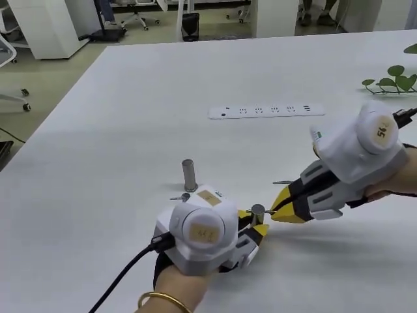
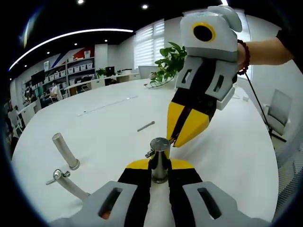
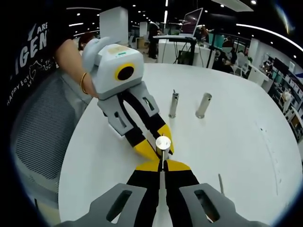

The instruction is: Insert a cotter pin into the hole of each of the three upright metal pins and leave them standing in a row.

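held pin: short silver metal cylinder (image 2: 160,158) with a flat shiny top, standing upright on the white worktop (image 1: 130,130) right in front of the person, between the two grippers
left gripper (image 2: 160,166): white body, black arms, yellow-tipped fingers clenched on the lower part of the cylinder from both sides
right gripper (image 3: 163,165): same colours, comes in from the right, fingers pinched together on a thin wire cotter pin (image 1: 268,210) that meets the cylinder near its top
cotter detail: in the left gripper view a small metal end pokes out of the cylinder's other side, just under the top
other pins: plain silver upright pin (image 1: 188,175) just behind the left gripper, and beside it a silver pin with a looped cotter through its top (image 3: 174,104)
spare: loose cotter pin (image 1: 283,182) lying flat on the worktop near the right gripper
writing: yellowish sticker (image 1: 383,132) on the back of the right gripper reads something like "54". The one on the left gripper is too blurry to read. The dark shirt (image 3: 33,56) in the right gripper view has white lettering that's cut off, only "ARE" is clear
further back: white power strip (image 1: 267,111) and green leafy plant (image 1: 394,78)
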A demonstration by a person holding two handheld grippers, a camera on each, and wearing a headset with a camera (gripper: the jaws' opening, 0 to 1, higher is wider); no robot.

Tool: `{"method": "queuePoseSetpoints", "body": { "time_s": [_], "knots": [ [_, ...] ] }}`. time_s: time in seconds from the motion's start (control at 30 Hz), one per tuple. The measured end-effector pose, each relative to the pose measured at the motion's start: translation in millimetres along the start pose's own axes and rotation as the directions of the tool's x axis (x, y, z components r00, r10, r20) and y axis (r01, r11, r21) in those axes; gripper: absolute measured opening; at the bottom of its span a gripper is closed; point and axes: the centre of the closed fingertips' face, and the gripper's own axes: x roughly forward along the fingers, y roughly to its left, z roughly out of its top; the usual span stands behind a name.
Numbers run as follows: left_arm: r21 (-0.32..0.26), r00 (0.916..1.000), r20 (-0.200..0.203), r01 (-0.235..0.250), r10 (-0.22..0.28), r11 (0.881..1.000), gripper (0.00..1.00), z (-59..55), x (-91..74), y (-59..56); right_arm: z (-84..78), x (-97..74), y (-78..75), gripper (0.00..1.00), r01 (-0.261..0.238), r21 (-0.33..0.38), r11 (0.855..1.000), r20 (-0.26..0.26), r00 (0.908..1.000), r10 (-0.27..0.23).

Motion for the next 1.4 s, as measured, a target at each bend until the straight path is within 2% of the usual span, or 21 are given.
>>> {"method": "queuePoseSetpoints", "body": {
  "time_s": [0.23,0.33,0.4,0.47,0.63,0.87,1.4],
  "knots": [
    [0.003,1.0,-0.007,-0.003,0.003,1.0,0.1,-0.3,0.0,-0.1,1.0,0.9,-0.2,0.01,0.023,0.009,1.0,-0.022,0.9995,-0.023],
    [0.001,1.0,-0.008,-0.004,0.004,1.0,0.1,-0.7,0.1,-0.1,0.7,-1.5,0.6,0.09,0.025,0.025,0.999,-0.029,0.9993,-0.024],
    [0.003,0.9999,-0.011,-0.003,0.004,1.0,0.1,-1.0,0.2,0.0,0.2,-5.0,1.1,0.11,0.028,0.031,0.999,-0.025,0.9993,-0.027],
    [0.005,0.9999,-0.012,-0.005,0.005,1.0,0.1,-1.1,0.1,0.0,-0.2,-9.3,1.3,0.11,0.033,0.055,0.998,-0.008,0.9994,-0.033],
    [0.004,0.9999,-0.011,-0.004,0.004,1.0,0.1,-1.2,-0.1,0.2,-6.9,-15.3,0.9,0.07,0.047,0.063,0.997,-0.02,0.9988,-0.046],
    [0.003,0.9999,-0.011,-0.005,0.005,1.0,0.1,-1.2,-0.1,0.5,-4.9,-13.4,0.4,0.0,0.055,0.068,0.996,-0.002,0.9985,-0.055],
    [-0.019,0.9998,-0.018,-0.013,0.013,1.0,0.1,-2.8,0.3,1.2,0.1,-8.3,-0.4,0.0,0.054,0.038,0.998,-0.006,0.9985,-0.054]
  ]
}}
